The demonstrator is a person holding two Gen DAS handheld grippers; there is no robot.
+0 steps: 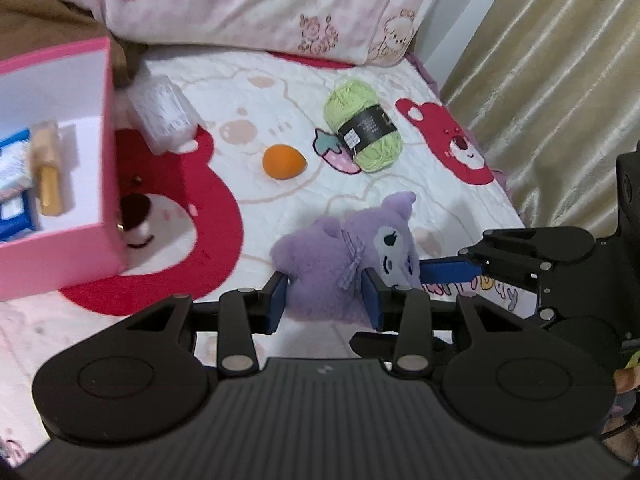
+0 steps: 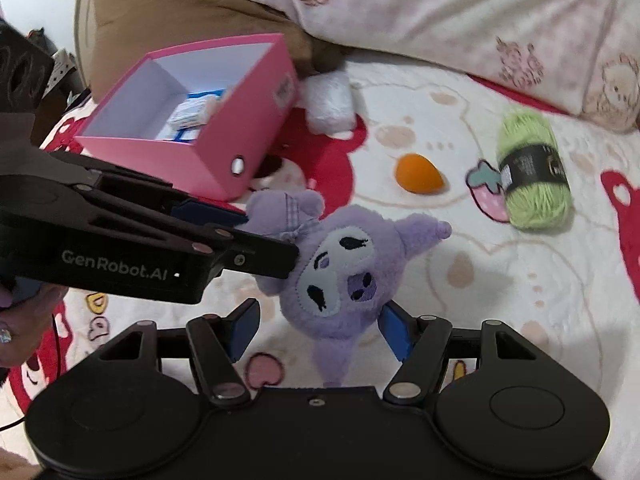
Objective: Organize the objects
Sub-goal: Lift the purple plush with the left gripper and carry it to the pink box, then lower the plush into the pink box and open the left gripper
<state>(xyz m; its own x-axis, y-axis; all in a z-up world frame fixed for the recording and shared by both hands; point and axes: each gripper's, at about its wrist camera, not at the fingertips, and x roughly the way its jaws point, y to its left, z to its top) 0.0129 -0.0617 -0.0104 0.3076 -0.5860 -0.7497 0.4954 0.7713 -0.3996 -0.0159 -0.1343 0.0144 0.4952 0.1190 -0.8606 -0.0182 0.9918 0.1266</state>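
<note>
A purple plush toy (image 1: 320,248) hangs above the bed quilt, and my left gripper (image 1: 325,304) is shut on its body, both blue pads pressed into the fur. In the right wrist view the left gripper (image 2: 268,238) reaches in from the left and clamps the toy by its bow. The toy's head (image 2: 340,264) sits between the fingers of my right gripper (image 2: 318,328), which stands open; the left pad is clear of the fur. A pink box (image 1: 108,184) lies open at the left, holding a blue-white pack and a gold tube.
An orange egg-shaped sponge (image 1: 283,161) and a green yarn skein (image 1: 366,128) lie on the quilt beyond the toy. A clear plastic case (image 1: 162,116) leans by the pink box. Pillows (image 1: 260,4) line the back, and a curtain (image 1: 540,100) bounds the right side.
</note>
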